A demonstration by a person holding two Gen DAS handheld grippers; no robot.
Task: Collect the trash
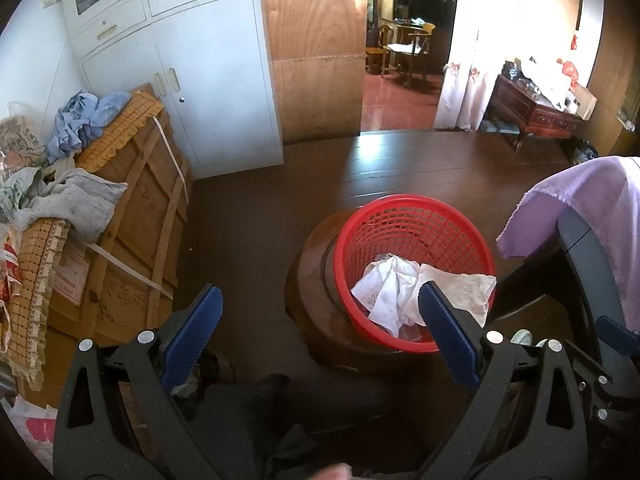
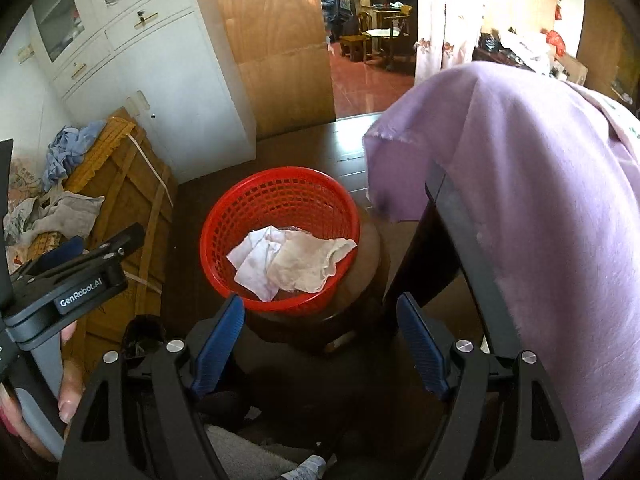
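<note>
Two hand-held tongs point down toward a red mesh basket (image 2: 280,236) that stands on a round dark wooden stool (image 2: 360,320). The left tongs (image 1: 320,308) are spread wide with nothing between their blue pads. The right tongs (image 2: 320,320) are also spread wide and hold nothing. Crumpled white paper (image 2: 292,260) lies inside the basket, one piece draped over its rim. A lilac cloth (image 2: 520,200) hangs over a chair back just beside the basket.
</note>
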